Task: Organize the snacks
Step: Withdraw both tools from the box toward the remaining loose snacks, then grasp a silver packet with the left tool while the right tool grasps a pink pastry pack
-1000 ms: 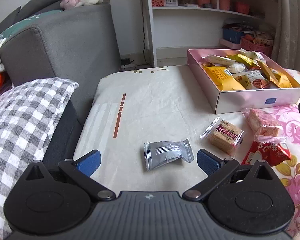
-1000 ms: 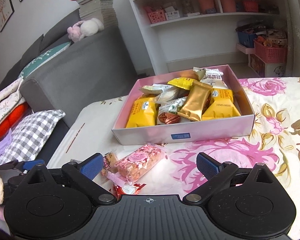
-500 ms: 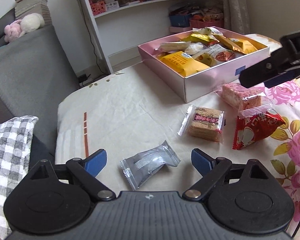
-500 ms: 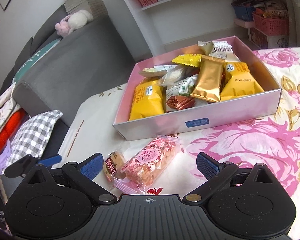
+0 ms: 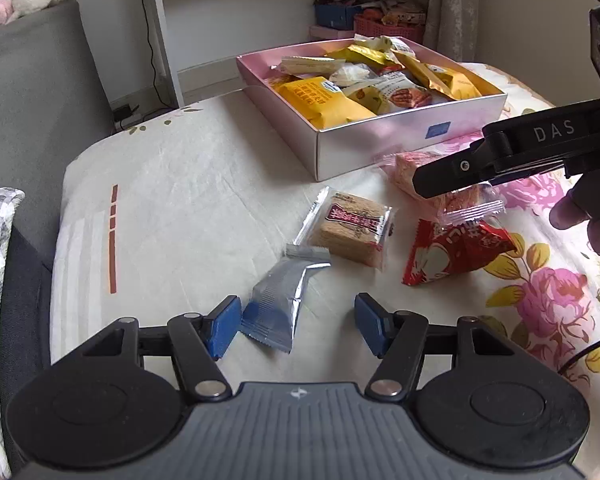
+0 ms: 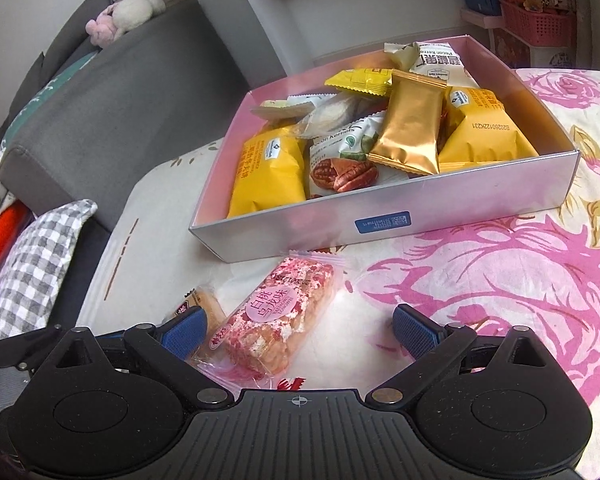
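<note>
A pink box holds several wrapped snacks; it also shows in the right wrist view. On the cloth lie a silver packet, a brown wafer packet, a red packet and a pink bar. My left gripper is open with the silver packet between its fingers, its left finger touching the packet's corner. My right gripper is open around the pink bar, low over it. The right gripper also shows in the left wrist view.
A grey sofa with a checked pillow stands to the left. White shelves with baskets stand behind the table. The floral cloth spreads to the right.
Both grippers have come down and forward. The silver packet now lies between the left fingers, turned lengthwise. The pink bar now lies between the right fingers.
</note>
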`<state>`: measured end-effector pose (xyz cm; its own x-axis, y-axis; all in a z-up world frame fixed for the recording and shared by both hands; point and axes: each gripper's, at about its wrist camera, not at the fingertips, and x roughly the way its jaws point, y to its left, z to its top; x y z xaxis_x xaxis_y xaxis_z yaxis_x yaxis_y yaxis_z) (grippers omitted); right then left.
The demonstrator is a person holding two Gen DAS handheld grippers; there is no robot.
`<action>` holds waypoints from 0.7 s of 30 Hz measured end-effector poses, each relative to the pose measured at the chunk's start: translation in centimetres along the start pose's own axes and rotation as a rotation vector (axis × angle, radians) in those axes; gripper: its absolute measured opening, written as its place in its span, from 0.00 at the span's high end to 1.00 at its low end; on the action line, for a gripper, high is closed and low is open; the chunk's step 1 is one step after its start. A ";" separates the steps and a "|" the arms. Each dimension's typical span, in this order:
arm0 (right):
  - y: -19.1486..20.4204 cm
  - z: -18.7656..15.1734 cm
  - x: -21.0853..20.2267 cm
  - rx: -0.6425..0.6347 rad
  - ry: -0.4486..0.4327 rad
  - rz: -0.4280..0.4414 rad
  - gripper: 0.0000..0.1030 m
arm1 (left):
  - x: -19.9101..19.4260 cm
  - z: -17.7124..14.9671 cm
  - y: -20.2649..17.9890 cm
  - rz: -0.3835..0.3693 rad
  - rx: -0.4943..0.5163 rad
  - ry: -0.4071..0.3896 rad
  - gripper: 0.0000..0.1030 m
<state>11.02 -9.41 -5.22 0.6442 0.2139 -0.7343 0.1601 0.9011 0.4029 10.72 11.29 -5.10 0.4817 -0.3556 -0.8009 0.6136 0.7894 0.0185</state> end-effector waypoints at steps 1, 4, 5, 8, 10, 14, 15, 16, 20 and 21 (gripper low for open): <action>-0.2 -0.1 -0.1 -0.009 0.003 -0.010 0.03 | -0.1 0.0 -0.2 -0.010 0.007 0.005 0.43; -0.8 -0.1 -0.4 -0.027 0.012 -0.034 0.03 | -0.3 -0.2 -1.1 -0.033 0.040 0.018 0.42; -1.0 -0.1 -0.5 -0.033 0.013 -0.043 0.03 | -0.4 -0.2 -1.4 -0.034 0.051 0.023 0.38; -1.8 -0.1 -0.9 -0.038 0.003 -0.041 0.03 | -0.4 -0.2 -1.9 -0.006 0.063 0.028 0.24; -1.9 0.1 -1.3 -0.041 -0.001 -0.055 0.03 | -0.3 -0.1 -1.8 0.010 0.038 0.031 0.22; -2.0 0.0 -1.6 -0.076 -0.013 -0.061 0.03 | -0.1 0.2 -1.0 0.019 -0.045 0.030 0.23; -2.1 0.0 -1.6 -0.077 -0.011 -0.059 0.03 | 0.0 0.3 -0.7 0.022 -0.066 0.029 0.23; -2.1 0.0 -1.5 -0.076 -0.009 -0.059 0.03 | 0.1 0.4 -0.6 0.024 -0.092 0.030 0.26; -1.7 -0.2 -1.0 -0.080 -0.008 -0.055 0.03 | 0.2 0.5 -0.2 0.035 -0.161 0.021 0.36; -1.6 -0.2 -0.9 -0.085 -0.011 -0.052 0.03 | 0.2 0.6 -0.3 0.039 -0.169 0.018 0.37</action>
<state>10.02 -10.94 -5.36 0.6448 0.1622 -0.7469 0.1302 0.9397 0.3164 11.03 10.72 -4.91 0.4910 -0.3151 -0.8122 0.4800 0.8759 -0.0496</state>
